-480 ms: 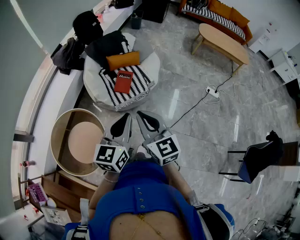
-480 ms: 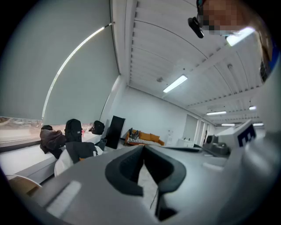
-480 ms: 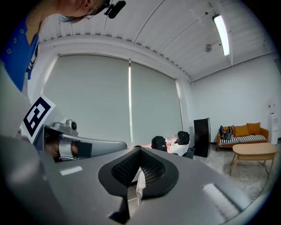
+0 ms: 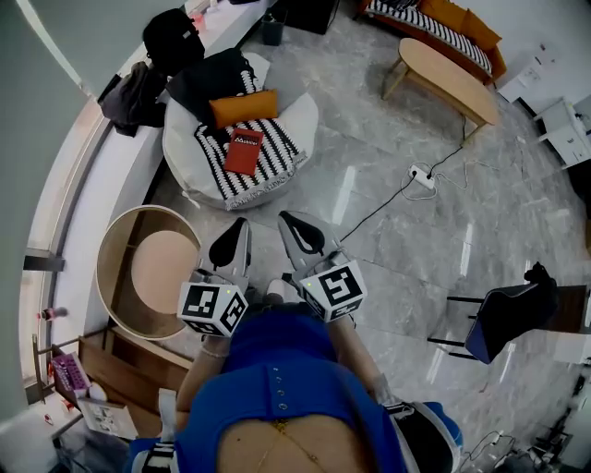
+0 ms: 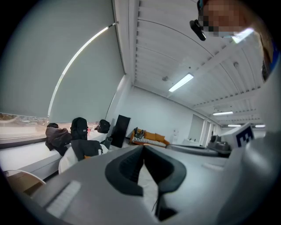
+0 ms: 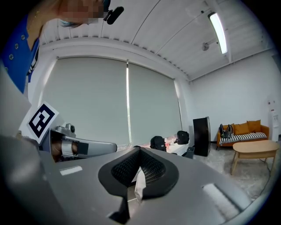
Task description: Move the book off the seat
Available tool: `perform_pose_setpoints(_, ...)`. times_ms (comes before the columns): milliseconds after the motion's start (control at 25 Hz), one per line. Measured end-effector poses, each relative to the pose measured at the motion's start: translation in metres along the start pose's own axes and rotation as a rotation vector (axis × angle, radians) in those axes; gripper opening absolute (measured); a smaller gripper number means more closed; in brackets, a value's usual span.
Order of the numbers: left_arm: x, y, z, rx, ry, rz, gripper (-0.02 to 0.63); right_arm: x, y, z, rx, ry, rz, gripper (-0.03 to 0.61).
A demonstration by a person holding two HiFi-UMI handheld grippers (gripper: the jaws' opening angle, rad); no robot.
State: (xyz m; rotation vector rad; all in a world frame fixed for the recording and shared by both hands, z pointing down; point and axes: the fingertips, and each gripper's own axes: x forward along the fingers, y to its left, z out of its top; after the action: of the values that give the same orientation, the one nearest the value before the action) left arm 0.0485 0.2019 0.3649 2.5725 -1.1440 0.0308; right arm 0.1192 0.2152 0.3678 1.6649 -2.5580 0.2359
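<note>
A red book [image 4: 244, 151] lies on a black-and-white striped cushion on the round white seat [image 4: 297, 118] in the head view. An orange pillow [image 4: 242, 107] and a black garment [image 4: 208, 81] lie behind it. My left gripper [image 4: 242, 224] and right gripper [image 4: 284, 218] are side by side in front of the person's body, short of the seat's near edge, tips toward it. Both are shut with nothing held. The left gripper [image 5: 143, 149] view shows the seat [image 5: 66, 160] low at left; the book is hidden there. The right gripper [image 6: 139, 151] view shows neither.
A round wooden side table [image 4: 148, 272] stands to the left of the grippers. A power strip with its cable [image 4: 420, 175] lies on the marble floor to the right. An oval wooden table [image 4: 443, 74] and striped sofa [image 4: 434, 28] stand far right, a blue chair [image 4: 503, 319] near right.
Both grippers have edged slightly forward toward the seat and their tips stand a little further apart. They stay shut.
</note>
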Motion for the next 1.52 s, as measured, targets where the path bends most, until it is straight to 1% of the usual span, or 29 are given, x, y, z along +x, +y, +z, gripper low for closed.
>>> perform_pose_setpoints(200,0.019,0.045,-0.003,-0.028,0.010,0.060,0.002,0.025,-0.020,-0.006,-0.010,0.015,-0.003,0.000)
perform_pose_setpoints(360,0.053,0.080,0.003,-0.044,0.003,0.078,0.002,0.059,-0.042,-0.007,-0.003,0.020,-0.023,0.000)
perform_pose_setpoints(520,0.102,0.110,0.017,-0.031,0.004,0.052,0.002,0.104,-0.067,0.000,0.005,0.020,-0.022,0.000)
perform_pose_setpoints(720,0.160,0.150,0.040,-0.022,0.022,0.004,0.003,0.170,-0.094,0.017,-0.012,0.022,-0.029,0.000)
perform_pose_setpoints(960,0.211,0.191,0.065,-0.023,0.046,-0.035,0.002,0.233,-0.122,0.037,-0.014,0.023,-0.051,0.001)
perform_pose_setpoints(1120,0.235,0.213,0.078,-0.012,0.046,-0.052,0.002,0.265,-0.136,0.043,-0.019,0.022,-0.060,0.000)
perform_pose_setpoints(1280,0.247,0.231,0.089,-0.010,0.035,-0.046,0.002,0.290,-0.141,0.047,-0.025,0.023,-0.050,0.000)
perform_pose_setpoints(1520,0.262,0.235,0.101,-0.017,0.005,-0.052,0.003,0.313,-0.148,0.059,-0.058,0.000,-0.002,0.000)
